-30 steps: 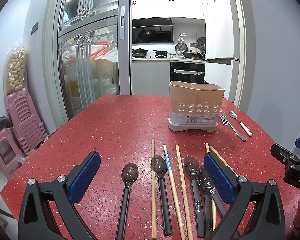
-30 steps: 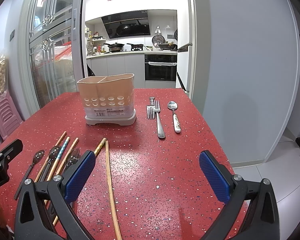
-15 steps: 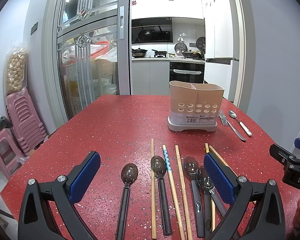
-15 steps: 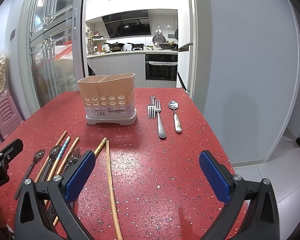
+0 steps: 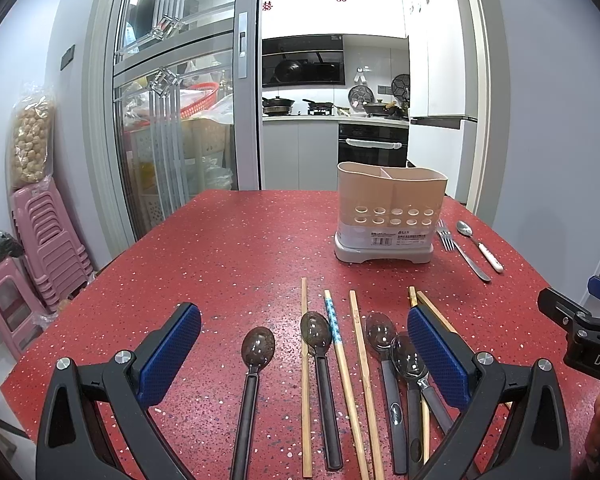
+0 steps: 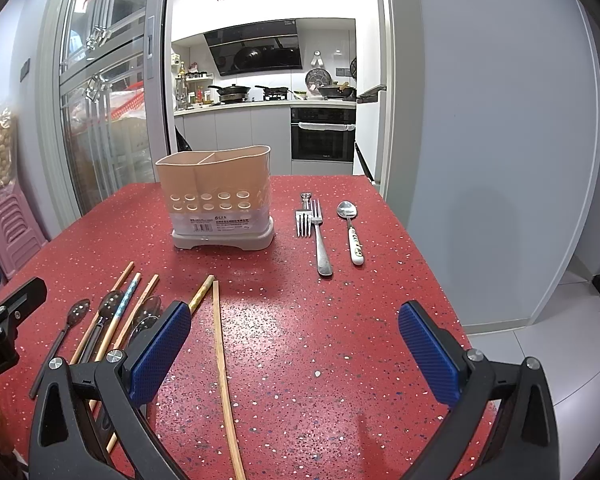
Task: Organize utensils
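Two sets of tongs hover above the red speckled table (image 5: 228, 240), both spread wide and holding nothing; the task stands at its opening step, with no utensil yet lifted and the holder's two compartments apparently empty, though their floors are hidden.

Left to right in the left wrist view: the left tongs (image 5: 304, 354) frame a row of loose utensils lying near the table's front edge. A lone dark-handled spoon (image 5: 252, 380) lies leftmost, apart from the rest. Next comes a plain wooden chopstick (image 5: 305, 360), then a second dark spoon (image 5: 320, 356) just beside a blue-patterned chopstick (image 5: 334, 328), then another wooden chopstick (image 5: 360, 352). Two clear-bowled spoons (image 5: 388, 344) overlap beneath the inner face of the tongs' right finger, with further chopsticks partly hidden behind it.

Farther back stands the beige utensil holder (image 5: 392, 208), upright on its grey base. To its right lie two metal forks (image 6: 314, 224), touching, and a white-handled spoon (image 6: 352, 232) just beside them. The right tongs (image 6: 294, 352) hang over bare table, with a long wooden chopstick (image 6: 222, 352) running between their fingers.

The next move, as judged, calls for lowering one pair of tongs onto a single thin, flat-lying utensil, closing across its handle, and carrying it to the holder; the overlapping spoons and close-set chopsticks risk a double pick-up.
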{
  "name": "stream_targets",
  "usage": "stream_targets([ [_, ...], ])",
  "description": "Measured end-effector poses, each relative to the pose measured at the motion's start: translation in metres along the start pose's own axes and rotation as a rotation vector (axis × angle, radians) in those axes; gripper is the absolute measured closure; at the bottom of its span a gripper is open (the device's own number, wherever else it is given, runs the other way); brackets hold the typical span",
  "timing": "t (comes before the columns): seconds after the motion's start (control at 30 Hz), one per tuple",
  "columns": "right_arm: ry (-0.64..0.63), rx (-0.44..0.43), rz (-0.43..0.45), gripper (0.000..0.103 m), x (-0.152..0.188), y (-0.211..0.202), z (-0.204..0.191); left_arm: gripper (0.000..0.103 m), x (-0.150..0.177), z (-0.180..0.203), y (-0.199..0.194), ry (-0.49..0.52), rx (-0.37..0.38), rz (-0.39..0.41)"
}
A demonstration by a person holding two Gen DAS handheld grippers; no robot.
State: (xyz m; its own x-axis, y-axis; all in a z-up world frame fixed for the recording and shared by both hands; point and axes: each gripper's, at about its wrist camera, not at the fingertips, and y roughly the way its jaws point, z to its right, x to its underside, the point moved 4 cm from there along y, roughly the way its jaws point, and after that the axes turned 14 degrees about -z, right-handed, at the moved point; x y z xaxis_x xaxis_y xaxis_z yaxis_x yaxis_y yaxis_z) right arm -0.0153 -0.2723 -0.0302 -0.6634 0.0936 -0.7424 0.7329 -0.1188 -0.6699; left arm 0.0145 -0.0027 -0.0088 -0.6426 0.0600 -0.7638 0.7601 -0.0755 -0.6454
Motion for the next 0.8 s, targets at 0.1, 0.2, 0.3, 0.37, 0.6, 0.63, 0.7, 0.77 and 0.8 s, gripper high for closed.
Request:
stream_targets([
  [0.1,0.0,0.0,0.0,0.0,0.0,0.0,0.001,0.0,0.0,0.001,0.0,0.0,-0.001,-0.001],
  [0.2,-0.001,-0.001,-0.004,0.0,0.001,0.001,-0.001,0.0,-0.001,0.001,0.001,0.0,-0.001,-0.002],
  [0.3,-0.001,-0.004,-0.008,0.0,0.001,0.003,-0.002,0.0,0.0,0.001,0.002,-0.003,-0.003,-0.006],
  [0.37,0.0,-0.002,-0.007,0.0,0.001,0.002,-0.002,0.0,0.0,0.0,0.003,-0.007,-0.003,-0.01],
  [0.6,0.0,-0.003,-0.009,0.0,0.002,0.004,0.0,0.0,0.001,0.0,0.003,-0.01,-0.003,-0.01],
  [0.63,-0.001,-0.003,-0.01,0.0,0.002,0.004,-0.001,0.0,0.0,0.0,0.003,-0.008,-0.003,-0.013],
  [0.7,-0.001,-0.005,-0.017,0.0,0.002,0.005,0.0,0.0,0.0,0.0,0.005,-0.003,-0.004,-0.021],
  [0.77,-0.004,-0.013,-0.032,0.0,0.001,0.008,0.0,0.0,0.0,-0.001,0.011,0.012,-0.016,-0.053],
  [0.8,-0.007,-0.019,-0.042,0.0,0.0,0.009,0.001,0.0,0.0,-0.002,0.014,0.021,-0.024,-0.071],
])
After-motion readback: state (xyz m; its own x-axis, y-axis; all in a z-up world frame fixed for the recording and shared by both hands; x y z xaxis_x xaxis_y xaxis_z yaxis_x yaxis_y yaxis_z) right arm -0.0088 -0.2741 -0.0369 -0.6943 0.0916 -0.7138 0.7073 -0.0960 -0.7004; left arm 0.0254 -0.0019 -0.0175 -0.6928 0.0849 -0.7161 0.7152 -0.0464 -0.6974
